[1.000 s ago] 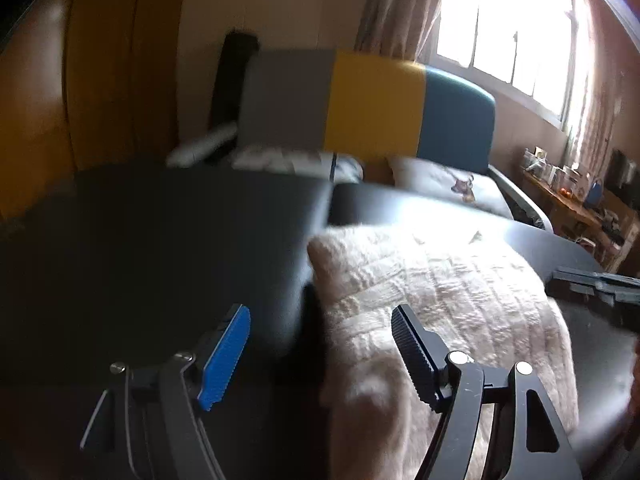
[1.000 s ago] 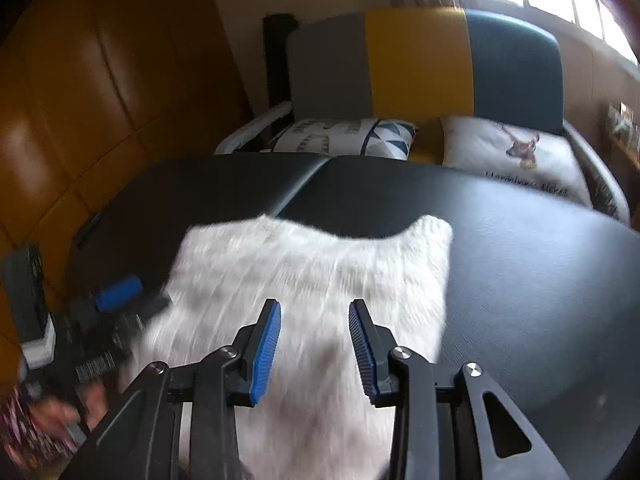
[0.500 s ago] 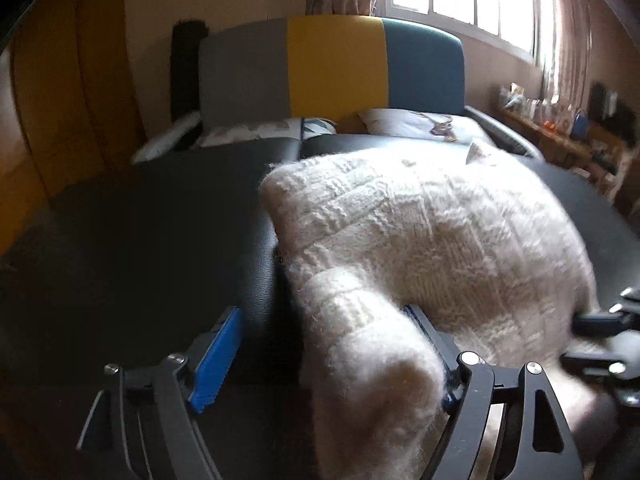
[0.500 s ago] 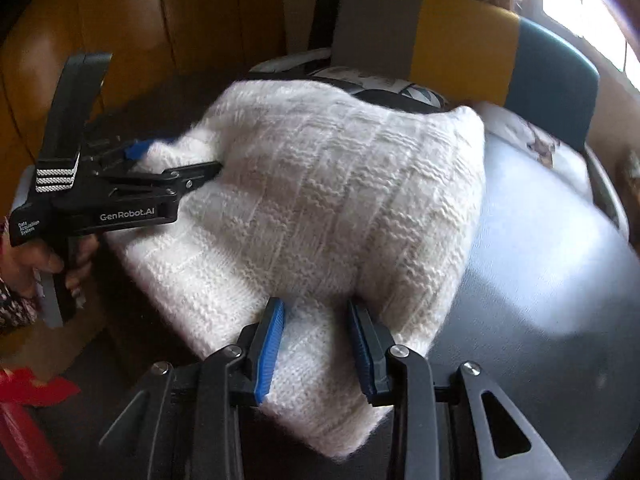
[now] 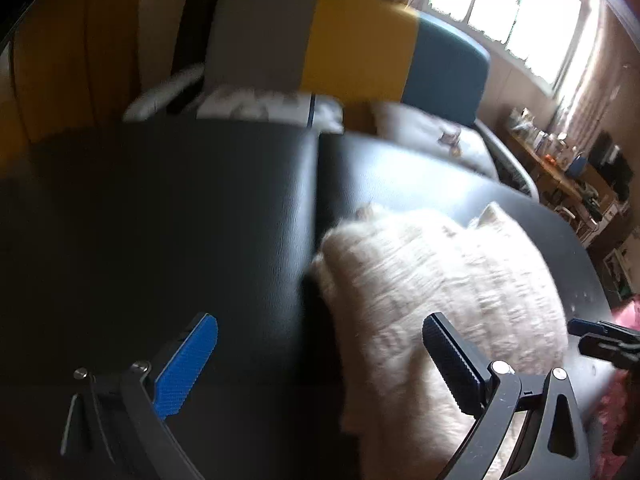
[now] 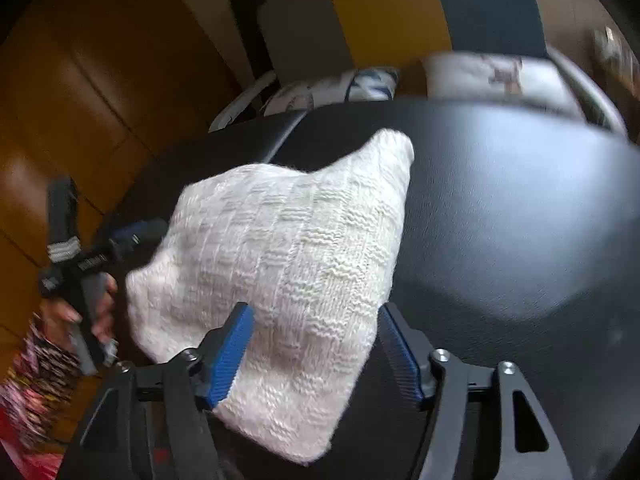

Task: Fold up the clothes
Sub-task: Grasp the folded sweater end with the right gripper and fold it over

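Observation:
A folded cream knitted sweater (image 5: 440, 280) lies on the black padded table (image 5: 180, 220). My left gripper (image 5: 320, 364) stands open at the sweater's left edge; its black finger (image 5: 452, 364) is in front of the knit and its blue one is over bare table. In the right wrist view the sweater (image 6: 288, 264) fills the middle. My right gripper (image 6: 316, 356) is open wide, and the sweater's near corner lies between its blue pads. A hand (image 6: 96, 312) holds the left gripper (image 6: 120, 244) at the sweater's far-left edge. The right gripper's tip (image 5: 600, 340) shows at the left view's right edge.
Behind the table stands a sofa (image 5: 352, 40) with a grey, yellow and teal back and printed cushions (image 6: 332, 88). Orange-brown wooden panels (image 6: 80, 80) run along the left. A cluttered desk (image 5: 568, 160) sits under the bright window at the right. A seam (image 5: 312, 184) splits the table top.
The sweater, raised close to both cameras half a second ago, now lies flat on the table. My right gripper's jaws have spread wider. My left gripper has drawn back off the sweater's edge.

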